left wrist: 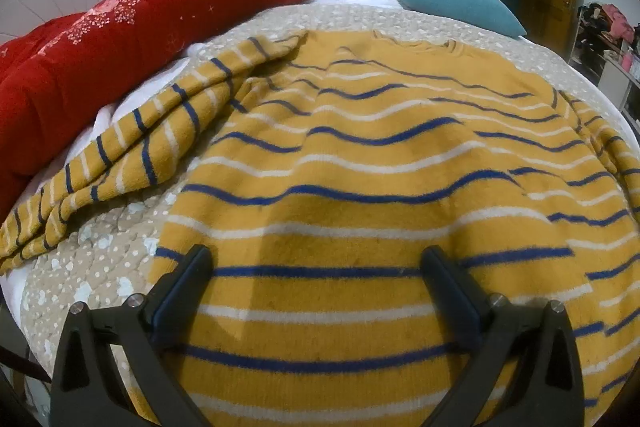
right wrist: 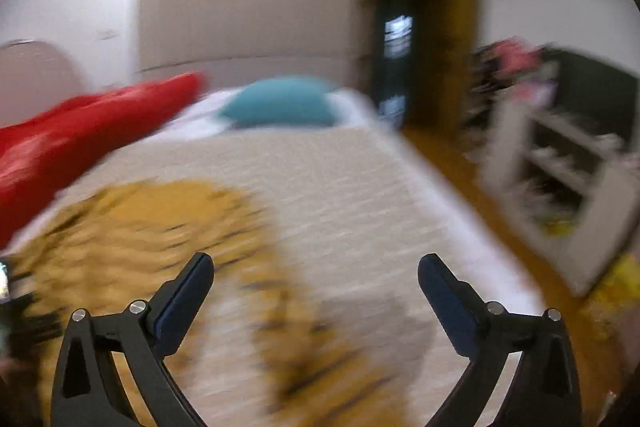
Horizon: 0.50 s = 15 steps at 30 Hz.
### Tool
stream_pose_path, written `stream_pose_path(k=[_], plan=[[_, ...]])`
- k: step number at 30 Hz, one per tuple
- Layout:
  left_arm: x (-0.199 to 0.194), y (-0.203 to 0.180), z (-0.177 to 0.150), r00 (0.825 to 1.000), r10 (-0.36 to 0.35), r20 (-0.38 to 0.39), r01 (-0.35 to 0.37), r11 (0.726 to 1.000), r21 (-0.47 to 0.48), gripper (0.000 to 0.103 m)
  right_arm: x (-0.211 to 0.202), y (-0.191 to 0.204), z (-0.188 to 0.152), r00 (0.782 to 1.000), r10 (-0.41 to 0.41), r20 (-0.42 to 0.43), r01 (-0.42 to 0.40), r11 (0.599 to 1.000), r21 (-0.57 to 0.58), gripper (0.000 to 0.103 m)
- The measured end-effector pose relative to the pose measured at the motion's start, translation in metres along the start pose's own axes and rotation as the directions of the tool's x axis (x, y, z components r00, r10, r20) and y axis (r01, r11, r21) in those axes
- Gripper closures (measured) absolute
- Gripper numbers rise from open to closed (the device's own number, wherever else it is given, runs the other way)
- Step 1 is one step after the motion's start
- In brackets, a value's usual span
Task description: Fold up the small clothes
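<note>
Basically unstarted | striped sweater [left wrist: 360,155] spread flat on bed [left wrist: 120,267], near red quilt [left wrist: 120,39], no fold yet | left gripper [left wrist: 316,267] jaws wide, over hem | right gripper [right wrist: 316,275] jaws wide, holding nothing

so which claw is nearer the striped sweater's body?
Left. The left claw hangs open directly over the striped sweater; the right claw, open too, sits off its right edge, mostly over the bedspread.
</note>
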State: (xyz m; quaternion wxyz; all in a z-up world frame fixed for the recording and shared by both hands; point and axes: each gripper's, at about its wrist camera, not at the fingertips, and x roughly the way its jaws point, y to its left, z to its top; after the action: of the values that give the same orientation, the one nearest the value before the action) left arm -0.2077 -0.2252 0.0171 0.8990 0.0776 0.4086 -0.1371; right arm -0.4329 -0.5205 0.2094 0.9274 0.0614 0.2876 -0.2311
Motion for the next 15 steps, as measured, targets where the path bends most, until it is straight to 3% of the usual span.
stream_pose_path(k=[1,3,8,15], plan=[[-0.004,0.001,0.0,1.0,0.005,-0.02,-0.005,1.0,-0.015,0.0,0.006,0.017,-0.004,0.996,0.071,-0.059,-0.071,0.997,0.008,0.0],[-0.019,0.001,-0.002,1.0,0.003,-0.03,-0.005,0.999,-0.042,0.0,0.012,0.041,-0.016,0.984,0.149,-0.094,-0.148,0.989,0.022,0.004],[-0.068,-0.009,-0.021,1.0,-0.027,-0.009,0.027,0.998,-0.052,0.0,0.02,0.083,-0.046,0.974,0.185,-0.128,-0.185,0.983,0.013,0.005],[-0.109,-0.022,-0.046,1.0,-0.025,-0.01,0.024,0.999,-0.039,0.0,0.011,0.095,-0.074,0.966,0.215,-0.142,-0.208,0.976,0.062,0.005]])
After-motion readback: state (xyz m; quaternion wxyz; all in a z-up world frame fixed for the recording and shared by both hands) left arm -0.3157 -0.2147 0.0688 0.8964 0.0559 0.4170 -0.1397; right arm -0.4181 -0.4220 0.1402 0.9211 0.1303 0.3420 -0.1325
